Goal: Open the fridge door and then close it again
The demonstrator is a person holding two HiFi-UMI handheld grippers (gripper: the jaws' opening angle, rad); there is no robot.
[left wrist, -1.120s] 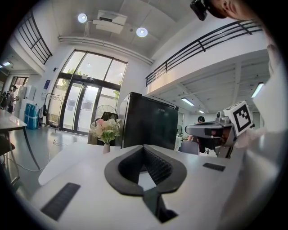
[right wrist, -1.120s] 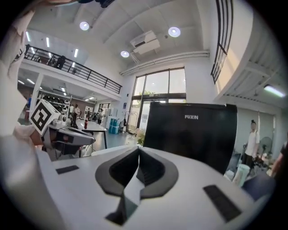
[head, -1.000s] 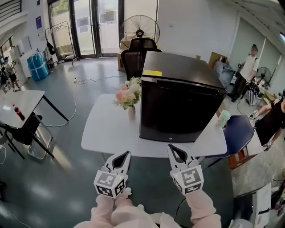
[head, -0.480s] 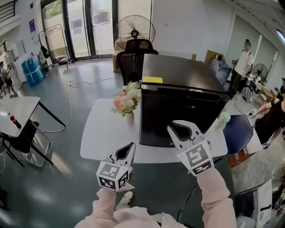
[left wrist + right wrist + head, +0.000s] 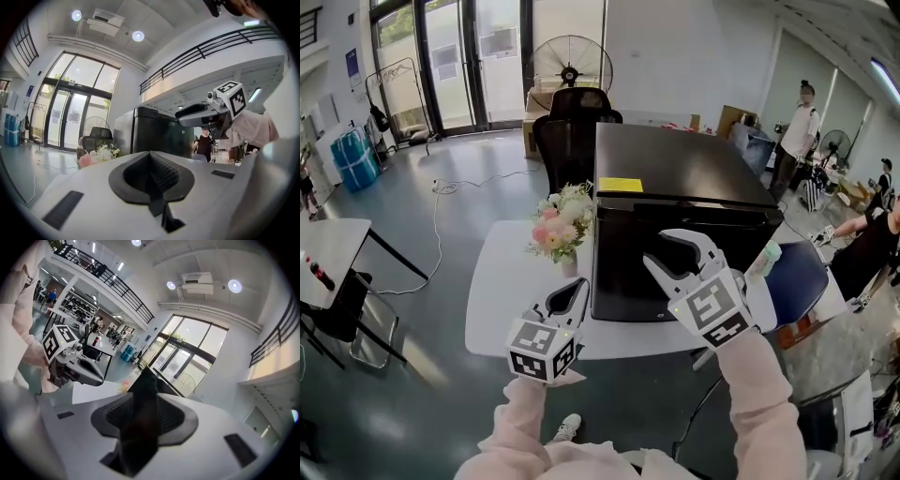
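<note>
The black fridge (image 5: 675, 178) stands closed on the white table (image 5: 502, 300). In front of its door is the right gripper (image 5: 654, 249); its jaws have just been opening and now stand wide apart, gripping nothing. The left gripper (image 5: 577, 284), lower, holds its jaws together, empty.

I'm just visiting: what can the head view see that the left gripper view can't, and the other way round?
Only the head view: the yellow label on top of the fridge, the white table under it, and a cup beside it. Only the left gripper view: the ceiling lights, an air conditioner up there, and a balcony railing. Both: the black fridge, the flowers and the fan.
</note>
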